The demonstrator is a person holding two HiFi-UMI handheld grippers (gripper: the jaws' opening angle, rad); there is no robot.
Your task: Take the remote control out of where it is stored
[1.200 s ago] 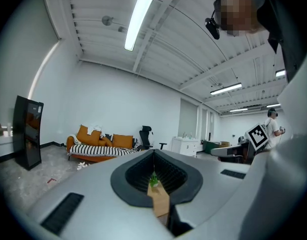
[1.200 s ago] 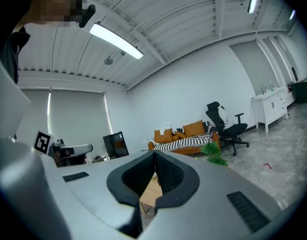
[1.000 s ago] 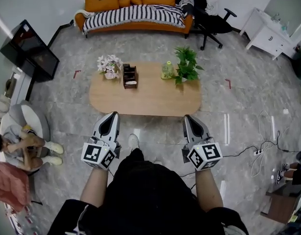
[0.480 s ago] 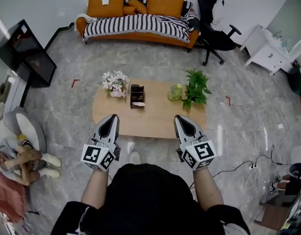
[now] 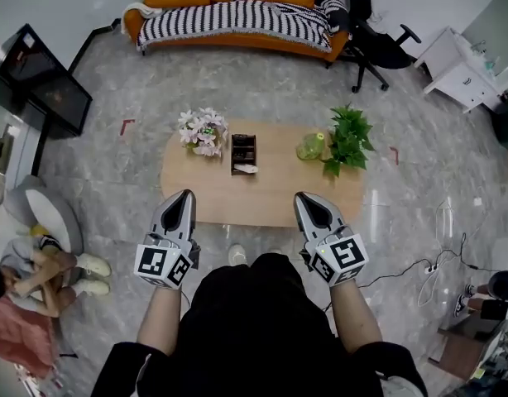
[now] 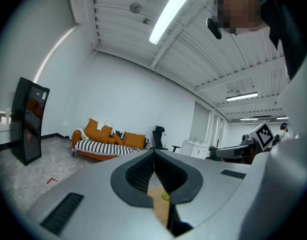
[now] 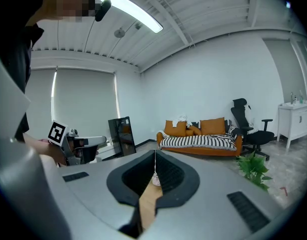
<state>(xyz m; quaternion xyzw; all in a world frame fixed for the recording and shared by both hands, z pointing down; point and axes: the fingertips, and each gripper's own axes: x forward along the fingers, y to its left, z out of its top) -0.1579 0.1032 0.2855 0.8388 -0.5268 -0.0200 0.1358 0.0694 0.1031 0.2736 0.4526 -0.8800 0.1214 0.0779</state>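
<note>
On the wooden coffee table (image 5: pixel 270 195), near its middle, stands a small dark box (image 5: pixel 242 146) with open compartments. The remote control (image 5: pixel 246 169) lies in the compartment at the box's near end. From the head view it shows only as a pale, short, longish piece against the dark wood; its buttons and exact shape are too small to tell. Just left of the box is a bunch of pink and white flowers (image 5: pixel 203 131). To the right of it are a yellow-green glass thing (image 5: pixel 311 146) and then a green potted plant (image 5: pixel 350 139).

Both grippers hover on the person's side of the table, well apart from the box and pointing toward the table. The left gripper (image 5: pixel 184 195) has its tips over the near edge of the table, and its jaws are pressed together with nothing between them. The right gripper (image 5: pixel 304 197) also has its tips at the near edge; its jaws meet in a thin line and hold nothing.

Behind the table, by the far wall, is an orange sofa (image 5: pixel 237 19) with a striped blanket.
</note>
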